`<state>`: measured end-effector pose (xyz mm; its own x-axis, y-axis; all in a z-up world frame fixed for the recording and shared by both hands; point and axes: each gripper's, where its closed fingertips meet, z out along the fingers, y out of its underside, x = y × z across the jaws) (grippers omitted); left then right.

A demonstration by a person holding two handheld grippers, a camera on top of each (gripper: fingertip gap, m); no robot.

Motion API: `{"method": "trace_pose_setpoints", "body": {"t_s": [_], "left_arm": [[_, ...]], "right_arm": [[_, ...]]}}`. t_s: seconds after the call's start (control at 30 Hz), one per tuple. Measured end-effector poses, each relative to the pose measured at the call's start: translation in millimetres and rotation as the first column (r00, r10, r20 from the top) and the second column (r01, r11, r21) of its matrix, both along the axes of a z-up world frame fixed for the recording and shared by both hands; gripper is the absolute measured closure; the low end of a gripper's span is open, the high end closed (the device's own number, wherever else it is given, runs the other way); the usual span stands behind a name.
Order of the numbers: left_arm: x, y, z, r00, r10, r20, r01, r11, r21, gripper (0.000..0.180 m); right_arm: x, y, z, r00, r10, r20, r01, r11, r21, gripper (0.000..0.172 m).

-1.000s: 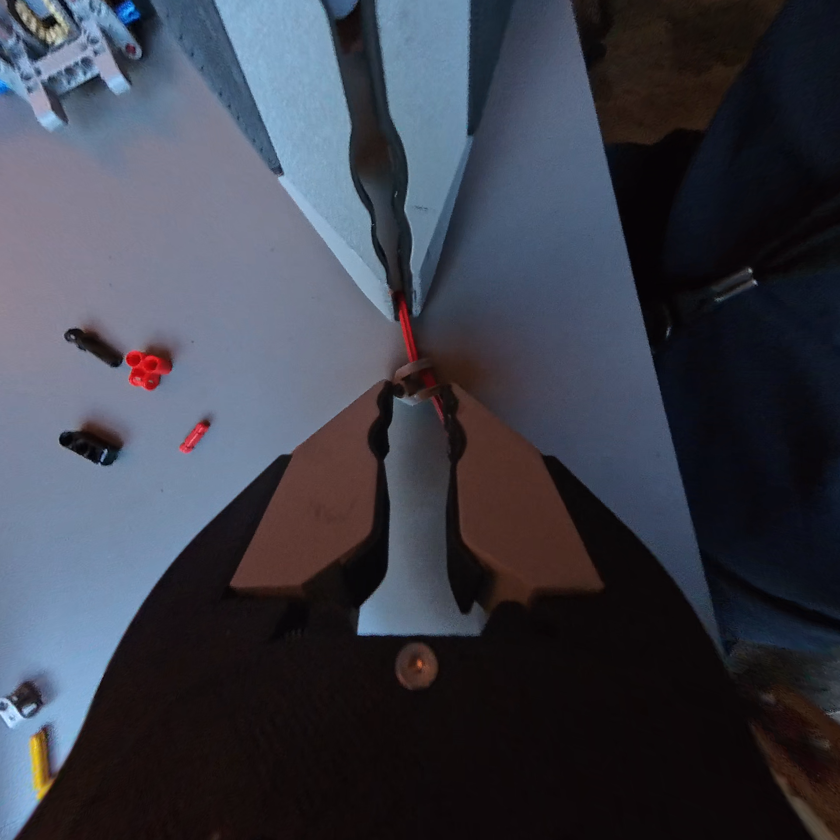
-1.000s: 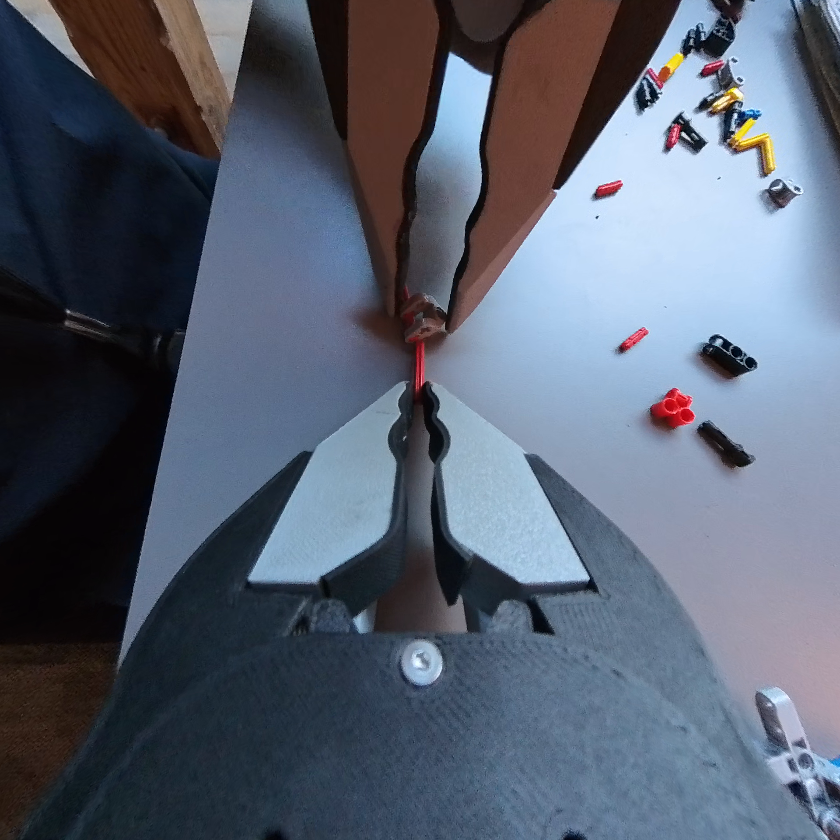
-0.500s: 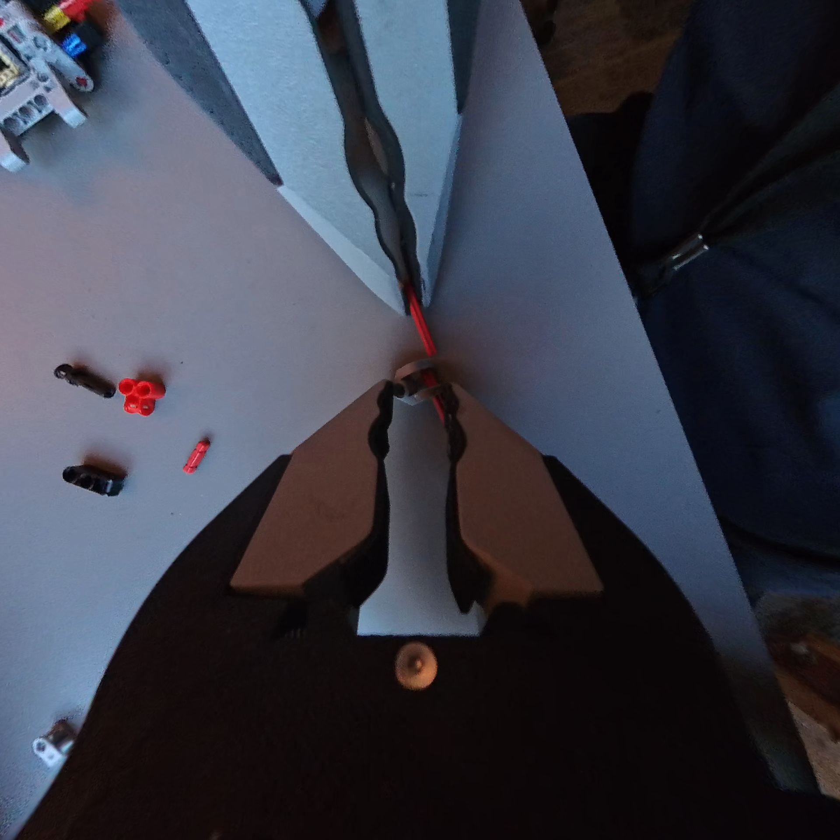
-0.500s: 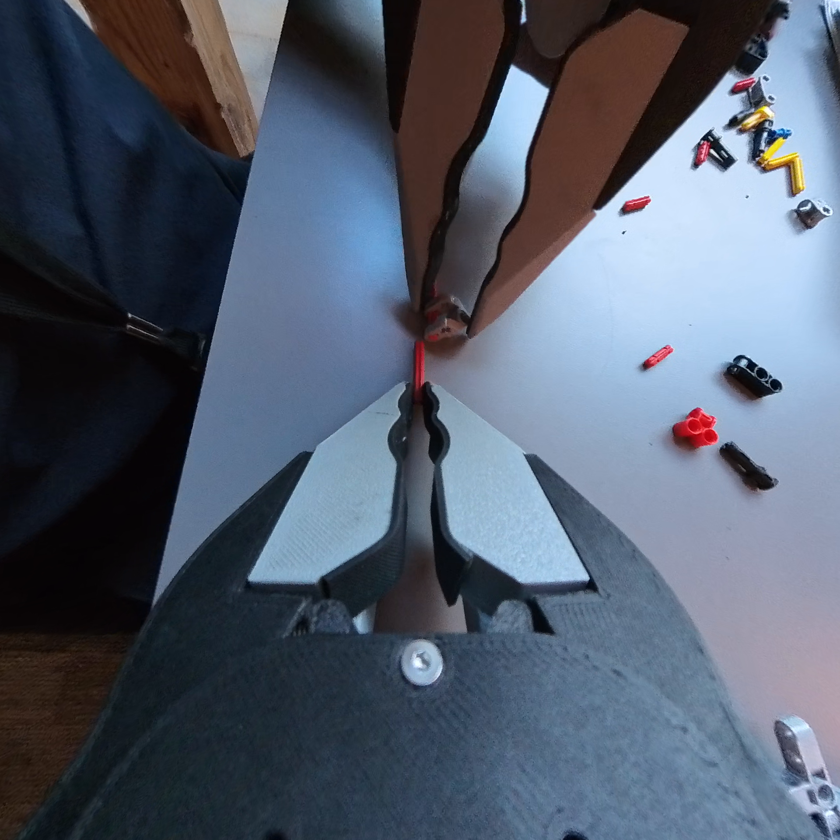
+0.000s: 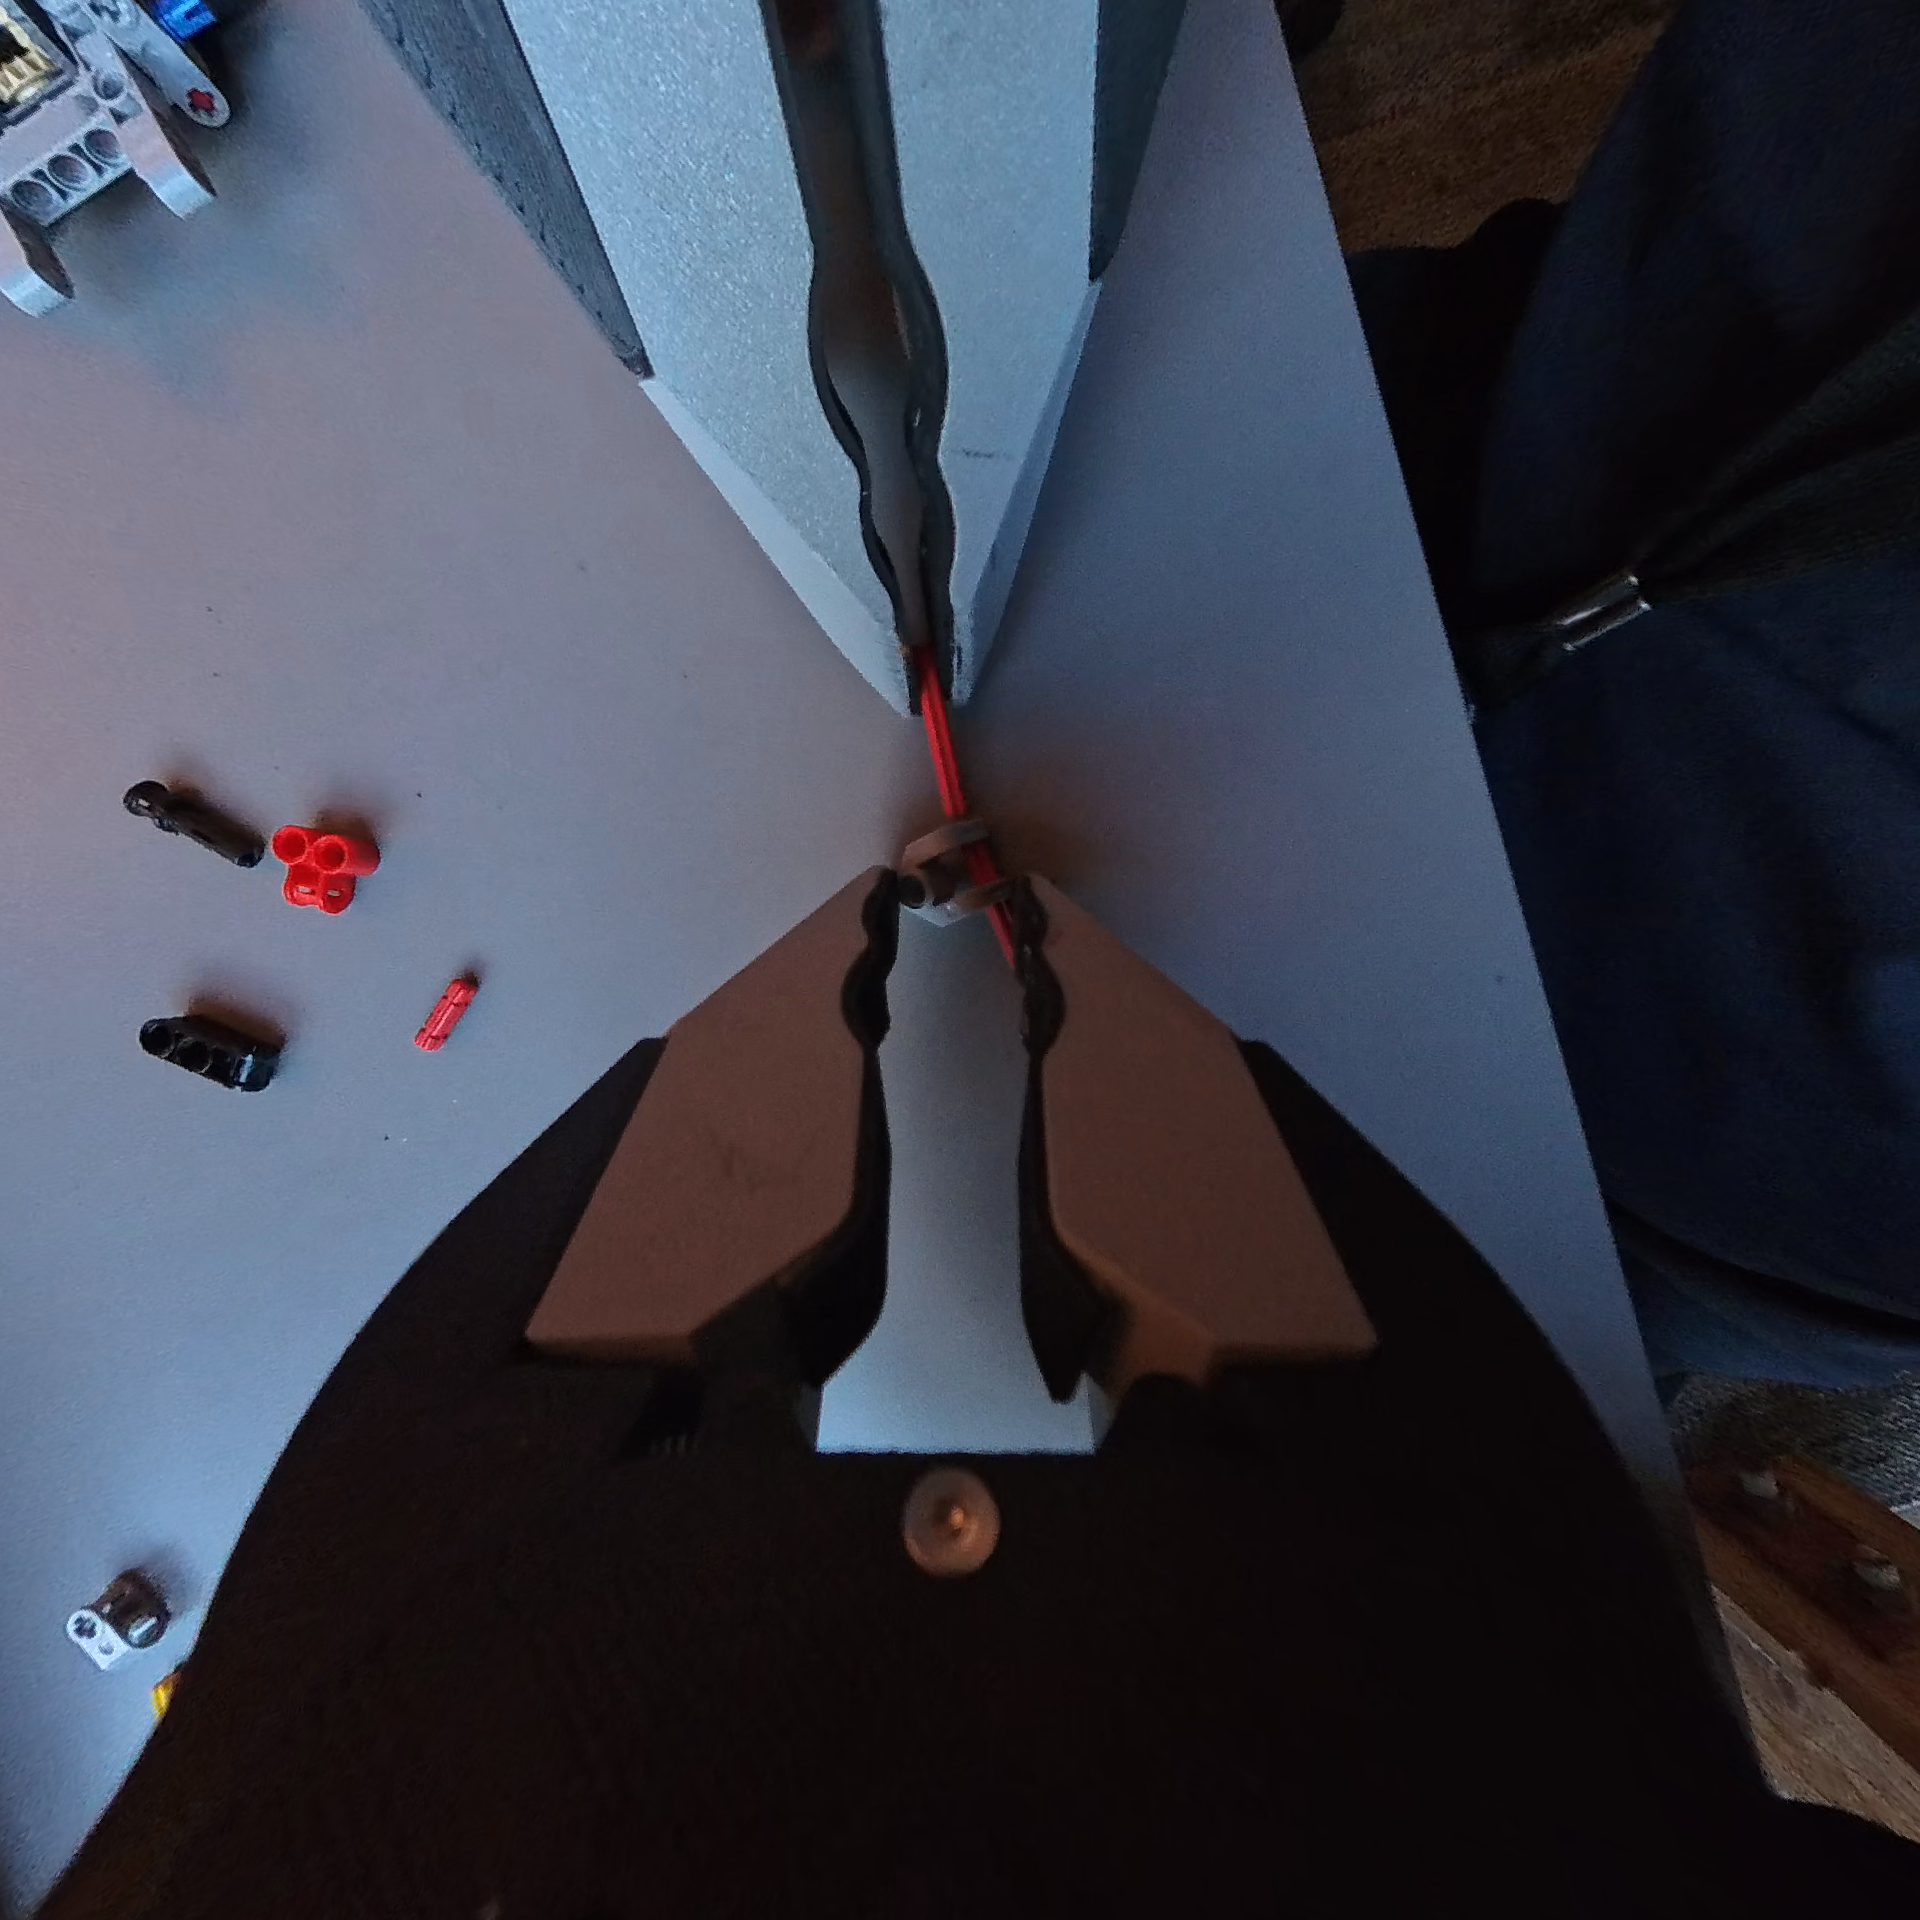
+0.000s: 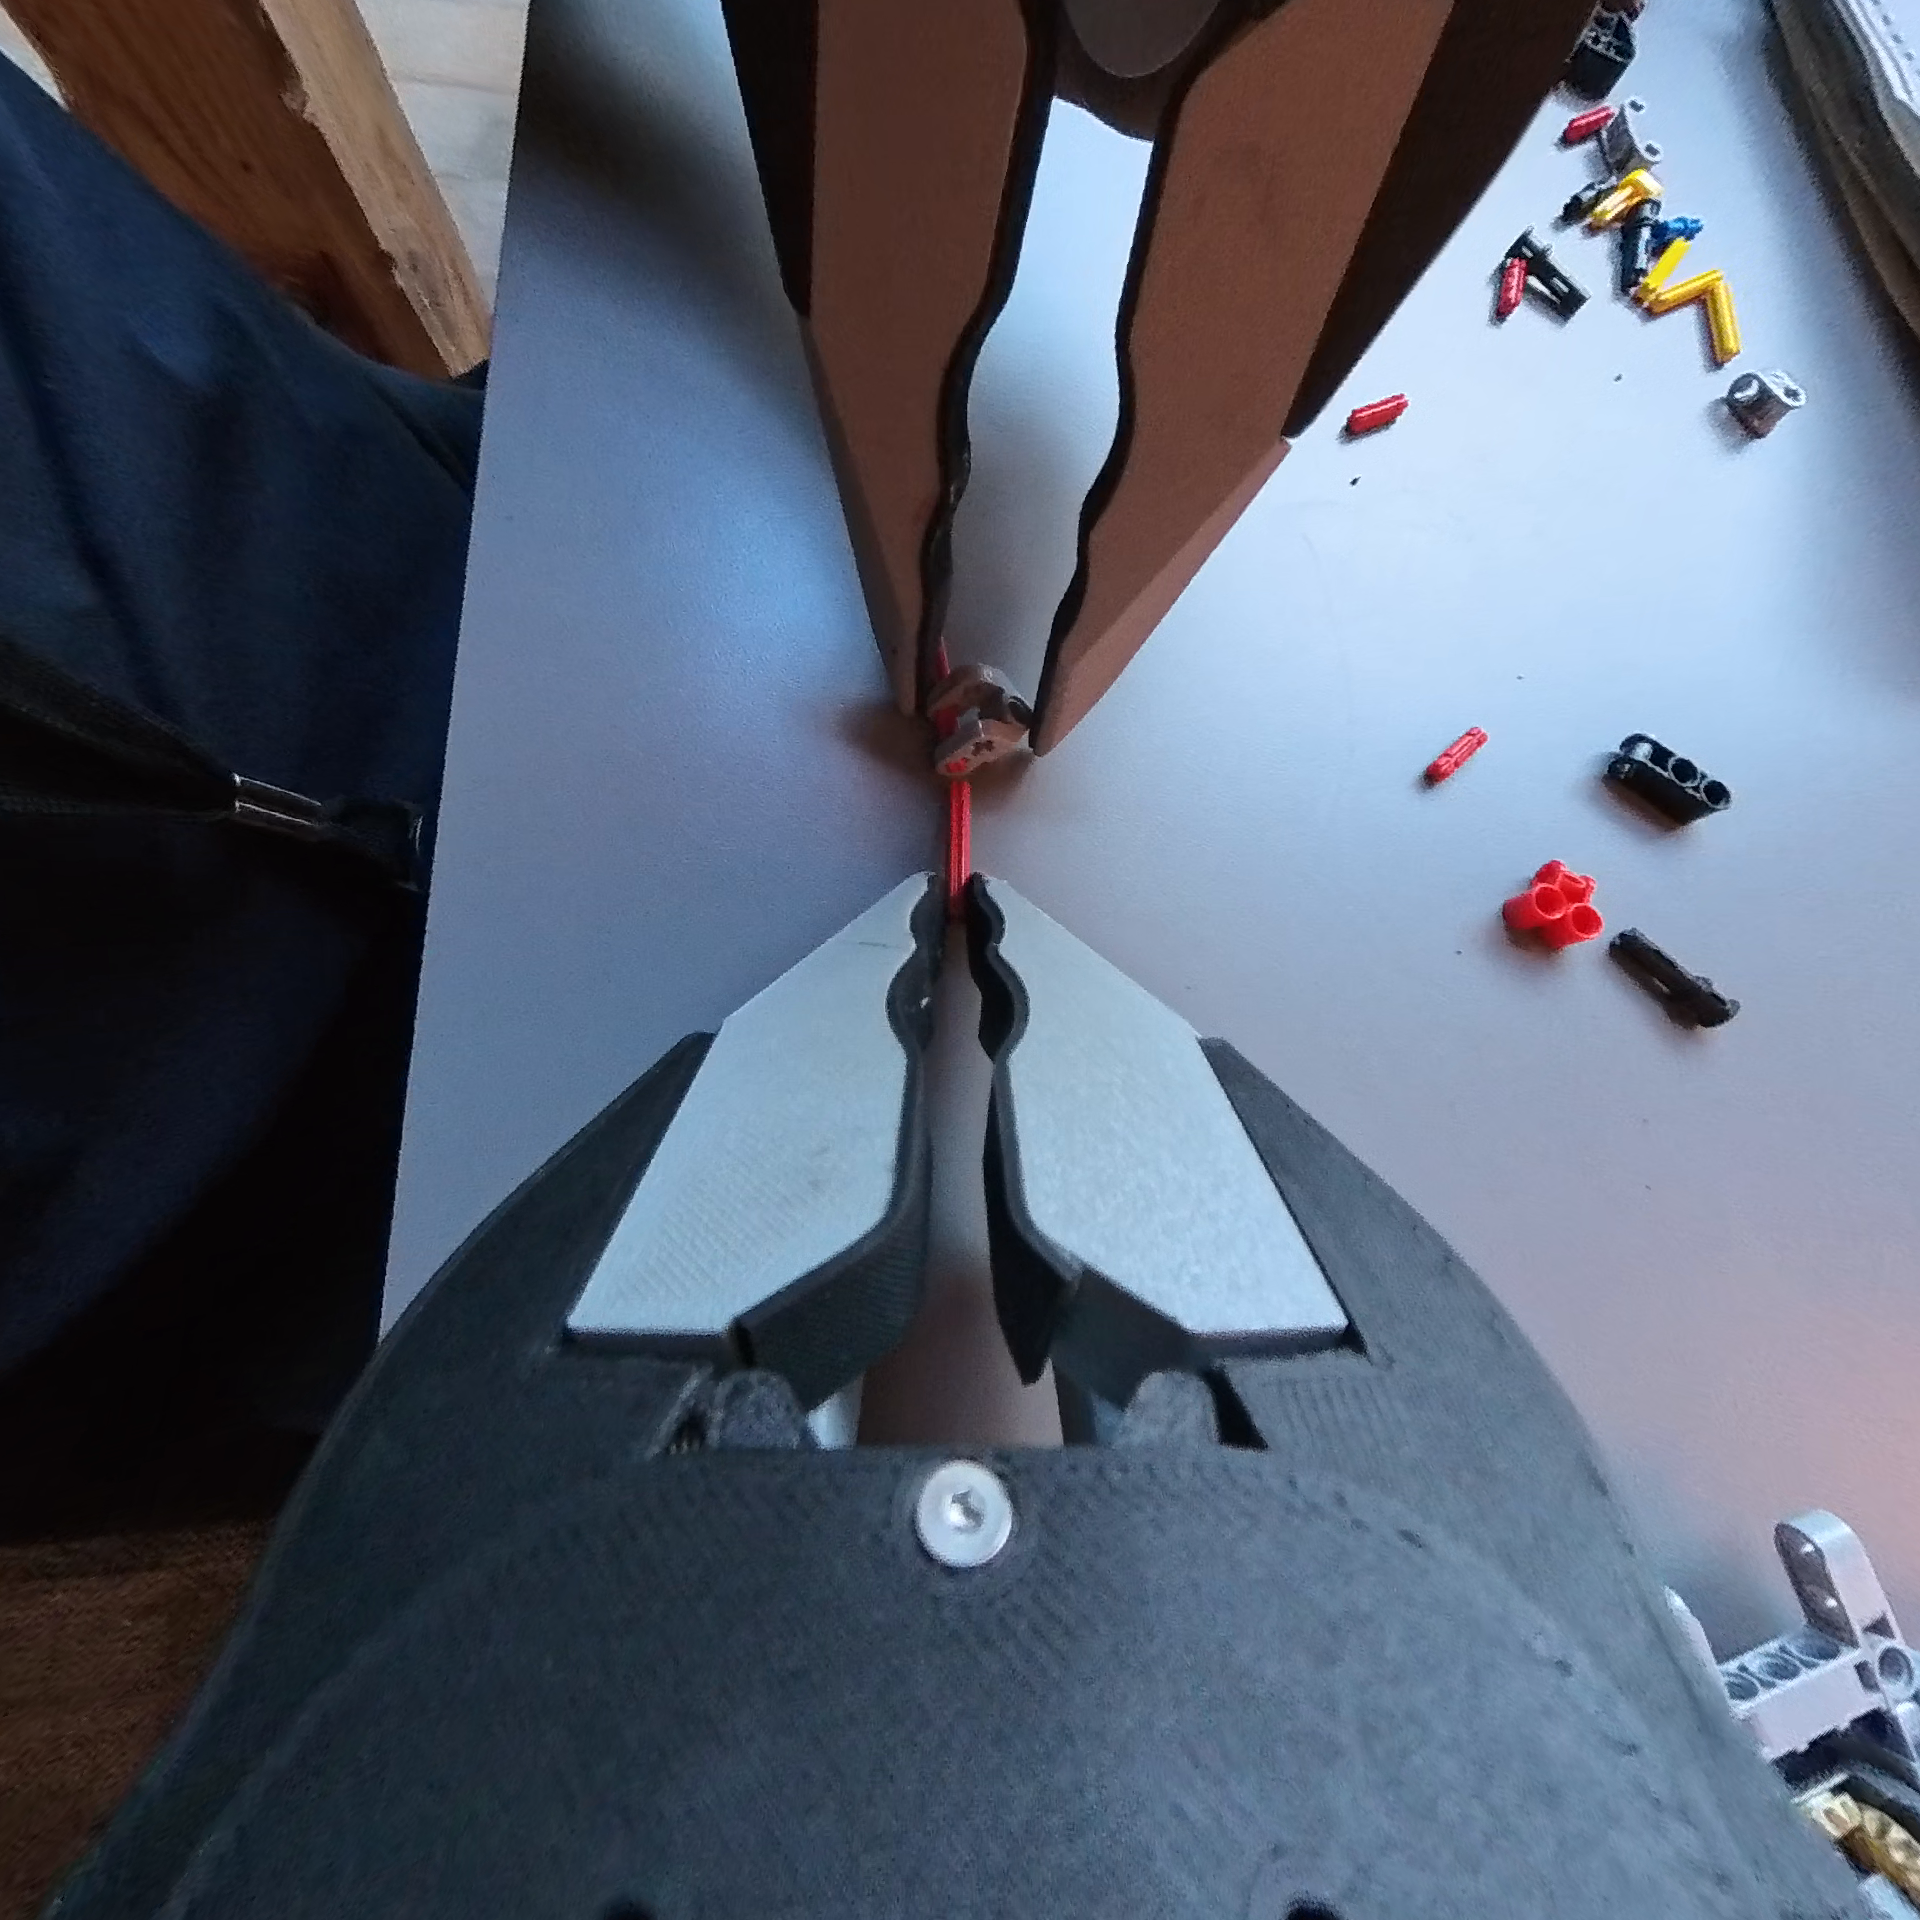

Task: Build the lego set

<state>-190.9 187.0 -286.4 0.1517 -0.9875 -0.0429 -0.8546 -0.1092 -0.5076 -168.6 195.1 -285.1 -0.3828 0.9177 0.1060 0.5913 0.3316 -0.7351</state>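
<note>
My right gripper (image 6: 956, 899) has its grey fingers pinched tight on 1 end of a thin red axle (image 6: 957, 831), the pads pressing it from both sides. My left gripper (image 5: 961, 894), with brown fingers (image 5: 790, 1091), clamps a small grey connector piece (image 5: 940, 868) between its tips – the jaws stand only as far apart as that piece is wide, and it seems to touch both tips.

The axle runs straight from 1 gripper to the other, low over the grey table (image 5: 520, 571), close to its edge and the person in dark clothing. Its long axis lies along the line of both pairs of fingers, and it passes through the connector, its free end running on between my left fingers. Holding the 2 parts nose to nose like this keeps hole and axle in line, I judge.

Well apart on the table lie loose parts – a red 3-hole connector (image 5: 324, 862), a short red pin (image 5: 447, 1013), 2 black pieces (image 5: 208, 1049), and a grey beam assembly (image 5: 83, 177) at the far left.
</note>
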Motion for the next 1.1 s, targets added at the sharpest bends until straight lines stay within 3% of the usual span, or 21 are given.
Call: {"method": "trace_pose_setpoints", "body": {"t_s": [1.1], "left_arm": [[1.8,-0.9,-0.8,1.0,-0.014,-0.003,0.014,0.999,-0.04,0.16]], "right_arm": [[0.5,-3.0,2.0,1.0,0.022,-0.006,-0.022,0.999,-0.029,0.171]]}}
